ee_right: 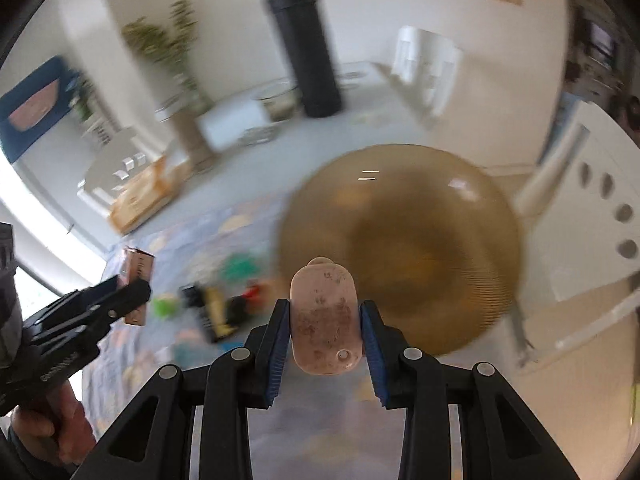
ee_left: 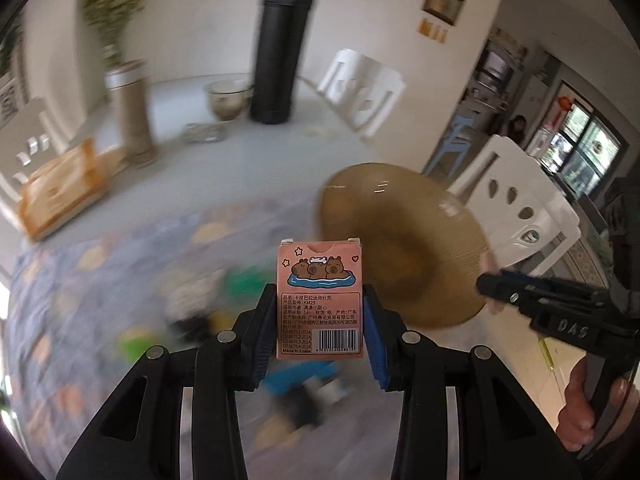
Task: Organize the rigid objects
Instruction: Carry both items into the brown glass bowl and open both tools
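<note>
Two grippers are gripping: left gripper [ee_left: 320, 322] pinching a pink capybara-printed card box [ee_left: 320, 300], right gripper [ee_right: 325, 330] clamping a rounded translucent pink case [ee_right: 325, 316].

Right gripper [ee_right: 325, 316] clamped on a pink rounded case [ee_right: 325, 320], held up just in front of the amber bowl [ee_right: 420, 248]. Left of the bowl: blurred small toys [ee_right: 224, 304] on the patterned mat [ee_right: 168, 240]. Further left, left gripper [ee_right: 134, 294] gripping a pink card box [ee_right: 137, 266]. Black flask [ee_right: 302, 40] behind the bowl.
</note>
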`<state>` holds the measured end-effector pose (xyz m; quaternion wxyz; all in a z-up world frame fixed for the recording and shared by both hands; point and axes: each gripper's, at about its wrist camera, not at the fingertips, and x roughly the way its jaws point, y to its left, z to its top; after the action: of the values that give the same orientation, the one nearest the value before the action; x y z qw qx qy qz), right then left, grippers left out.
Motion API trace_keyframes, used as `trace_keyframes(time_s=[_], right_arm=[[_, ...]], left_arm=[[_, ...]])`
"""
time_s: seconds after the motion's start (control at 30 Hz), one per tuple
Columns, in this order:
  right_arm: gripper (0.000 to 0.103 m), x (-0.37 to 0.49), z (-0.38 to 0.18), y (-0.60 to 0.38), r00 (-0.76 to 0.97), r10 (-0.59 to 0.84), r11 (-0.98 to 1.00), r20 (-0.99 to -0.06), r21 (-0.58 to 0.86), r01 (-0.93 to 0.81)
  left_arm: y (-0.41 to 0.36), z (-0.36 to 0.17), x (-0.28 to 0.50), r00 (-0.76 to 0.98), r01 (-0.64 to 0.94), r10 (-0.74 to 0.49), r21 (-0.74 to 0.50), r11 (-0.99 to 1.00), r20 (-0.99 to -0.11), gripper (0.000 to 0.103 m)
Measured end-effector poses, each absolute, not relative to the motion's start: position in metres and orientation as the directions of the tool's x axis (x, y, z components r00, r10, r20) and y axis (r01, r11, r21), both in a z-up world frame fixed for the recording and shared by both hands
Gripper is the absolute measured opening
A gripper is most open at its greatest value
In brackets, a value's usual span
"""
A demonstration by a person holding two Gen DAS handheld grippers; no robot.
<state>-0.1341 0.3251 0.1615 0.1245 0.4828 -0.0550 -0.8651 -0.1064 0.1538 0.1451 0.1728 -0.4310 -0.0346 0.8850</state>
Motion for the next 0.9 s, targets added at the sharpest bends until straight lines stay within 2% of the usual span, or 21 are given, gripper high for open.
trace_keyframes(time_s=[0.2,0.63,0.7,0.77,0.8,0.87,0.9], right_arm=[[0.034,-0.156,0.132,0.372,-0.432,-0.302,-0.951,-0.85,0.3,0.073],[0.034,-0.164,0.117,0.388,-0.388,-0.249,-0.968,-0.887,0.223,0.11],[0.035,-0.168,0.115,0.388,-0.384,-0.248,-0.969,-0.89,0.222,0.112],[0.035,-0.169,0.115,0.389,-0.382,-0.245,-0.969,-0.891,0.217,0.113],[0.037,-0.17,0.116,0.39,-0.383,-0.237,-0.971,-0.893,0.21,0.111],[0.053,-0.168,0.121,0.394,-0.409,-0.22,-0.975,-0.886,0.194,0.104],[0.054,-0.167,0.124,0.397,-0.425,-0.221,-0.975,-0.878,0.195,0.104]], left_arm=[[0.215,0.122,-0.133,-0.509,-0.304,0.386,-0.258,-0.917,-0.77,0.037],[0.253,0.099,-0.145,-0.474,-0.312,0.367,-0.237,-0.92,-0.8,0.037],[0.253,0.099,-0.145,-0.47,-0.311,0.375,-0.248,-0.918,-0.799,0.04],[0.251,0.1,-0.144,-0.478,-0.302,0.368,-0.245,-0.921,-0.797,0.05],[0.249,0.102,-0.143,-0.488,-0.296,0.363,-0.241,-0.924,-0.794,0.053],[0.237,0.108,-0.137,-0.505,-0.278,0.363,-0.251,-0.927,-0.783,0.056],[0.23,0.112,-0.135,-0.512,-0.267,0.362,-0.256,-0.929,-0.779,0.056]])
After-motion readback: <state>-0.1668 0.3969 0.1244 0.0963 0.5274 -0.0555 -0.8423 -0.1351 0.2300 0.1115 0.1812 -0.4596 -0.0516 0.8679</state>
